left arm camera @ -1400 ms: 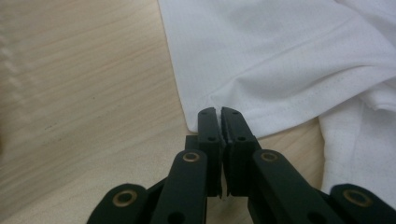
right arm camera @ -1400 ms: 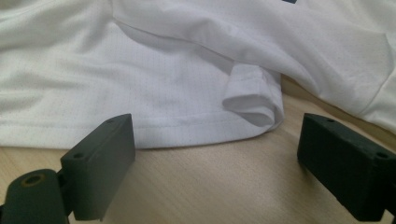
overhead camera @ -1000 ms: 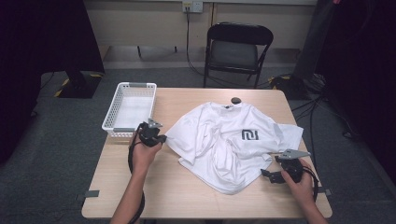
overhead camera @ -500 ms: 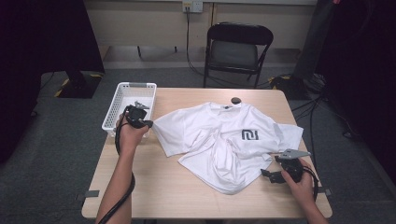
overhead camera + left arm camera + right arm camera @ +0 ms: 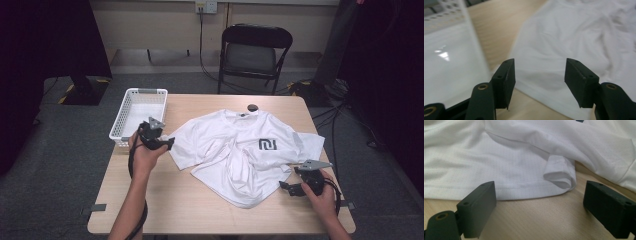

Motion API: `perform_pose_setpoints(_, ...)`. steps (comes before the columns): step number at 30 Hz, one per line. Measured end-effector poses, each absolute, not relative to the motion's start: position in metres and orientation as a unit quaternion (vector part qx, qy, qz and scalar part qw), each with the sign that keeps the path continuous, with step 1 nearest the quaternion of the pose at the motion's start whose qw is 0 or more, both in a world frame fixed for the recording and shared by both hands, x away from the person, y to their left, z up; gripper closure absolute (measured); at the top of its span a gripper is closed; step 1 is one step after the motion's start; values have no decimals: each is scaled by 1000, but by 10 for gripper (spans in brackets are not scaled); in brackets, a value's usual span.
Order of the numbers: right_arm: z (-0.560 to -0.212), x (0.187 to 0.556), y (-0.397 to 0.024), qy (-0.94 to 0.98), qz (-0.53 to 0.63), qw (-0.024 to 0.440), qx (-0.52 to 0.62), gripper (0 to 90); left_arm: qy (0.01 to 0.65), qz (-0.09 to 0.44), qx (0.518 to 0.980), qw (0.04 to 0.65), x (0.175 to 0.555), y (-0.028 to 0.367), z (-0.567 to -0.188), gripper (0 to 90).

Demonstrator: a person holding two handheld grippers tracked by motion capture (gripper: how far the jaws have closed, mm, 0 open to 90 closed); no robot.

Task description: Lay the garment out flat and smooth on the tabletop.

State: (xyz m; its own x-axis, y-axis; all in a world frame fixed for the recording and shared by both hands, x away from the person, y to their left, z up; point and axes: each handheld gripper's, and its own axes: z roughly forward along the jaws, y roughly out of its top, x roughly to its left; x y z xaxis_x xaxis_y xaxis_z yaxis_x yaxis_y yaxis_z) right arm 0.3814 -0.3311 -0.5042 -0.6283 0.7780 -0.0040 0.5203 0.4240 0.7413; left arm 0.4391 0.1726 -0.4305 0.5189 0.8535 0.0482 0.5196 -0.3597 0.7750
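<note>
White cotton-like fabric covers the middle of the wooden bench (image 5: 210, 205): a T-shirt (image 5: 240, 150) lies front up with a dark logo (image 5: 268, 144) on its chest, collar toward the far edge, its body rumpled into folds near the centre and its near hem bunched. One sleeve stretches out toward the person's left, the other toward the far right corner.

At that left sleeve sits the left gripper (image 5: 161, 142), held in the left hand (image 5: 145, 155) just beside the white plastic basket (image 5: 131, 111) that stands on the bench's left far corner. Its jaws have just been opening and now stand spread; in the left gripper view the sleeve's edge lies below and between them, with neither pad pressing on the cloth, and the basket's perforated wall (image 5: 446, 15) rises at the left.

Near the bench's right front corner the right gripper (image 5: 289, 188) rests low in the right hand (image 5: 320, 197), pointing at the T-shirt's bottom hem. Its jaws are spread wide too; the right gripper view shows the hem (image 5: 524, 187) with a small rolled fold (image 5: 560, 176) just ahead of them, bare wood between the pads, nothing pinched.

A small dark round object (image 5: 252, 107) lies on the bench just beyond the collar. Behind the bench stands a black folding chair (image 5: 255, 52)
</note>
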Motion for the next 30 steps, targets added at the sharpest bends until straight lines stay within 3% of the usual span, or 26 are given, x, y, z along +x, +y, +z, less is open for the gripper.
perform_pose_setpoints(6, -504, 381, -331, 825, 365, 177, 393, 103, 419, 167, 806, 385, 436, 150, -482, 393)
perform_pose_setpoints(9, -504, 381, -331, 825, 365, 177, 393, 103, 423, 163, 808, 377, 438, 152, -495, 370)
perform_pose_setpoints(17, -504, 382, -331, 825, 366, 175, 393, 104, 415, 177, 818, 356, 437, 168, -493, 368)
perform_pose_setpoints(23, -504, 381, -331, 826, 365, 176, 392, 104, 389, 192, 825, 361, 424, 158, -476, 267)
perform_pose_setpoints(30, -504, 381, -331, 828, 365, 175, 387, 104, 348, 147, 839, 391, 397, 128, -481, 218)
